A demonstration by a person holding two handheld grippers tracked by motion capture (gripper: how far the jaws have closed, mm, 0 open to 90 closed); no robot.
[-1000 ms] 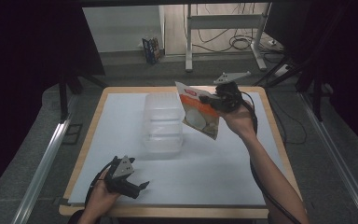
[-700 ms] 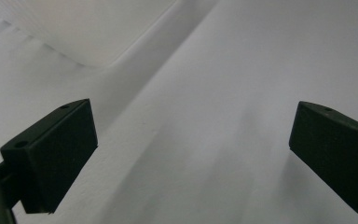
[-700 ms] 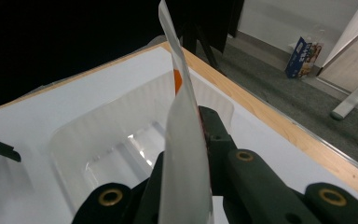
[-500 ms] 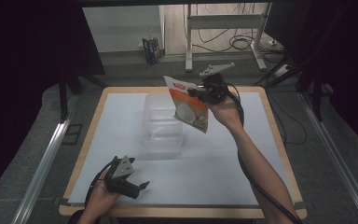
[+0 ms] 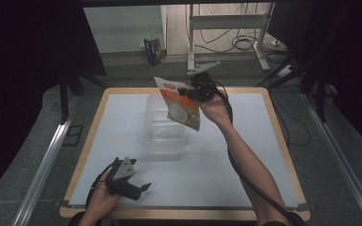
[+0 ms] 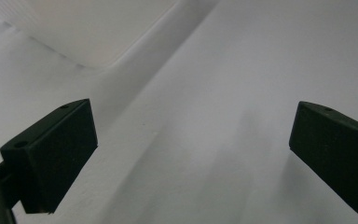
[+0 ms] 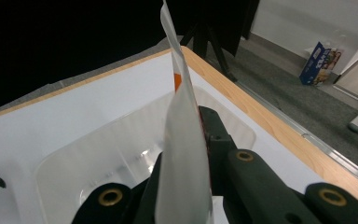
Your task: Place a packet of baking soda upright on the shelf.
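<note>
- A white-topped table with a pale wooden rim (image 5: 283, 141) carries a clear plastic tub (image 5: 165, 127), set toward its far edge.
- The right gripper (image 5: 191, 92), jaws clamped on an orange-and-white printed snack pouch (image 5: 179, 103), holds it above the tub; lowering and releasing looks next.
- The left gripper (image 5: 139, 190) rests spread and empty near the near-left corner.
</note>
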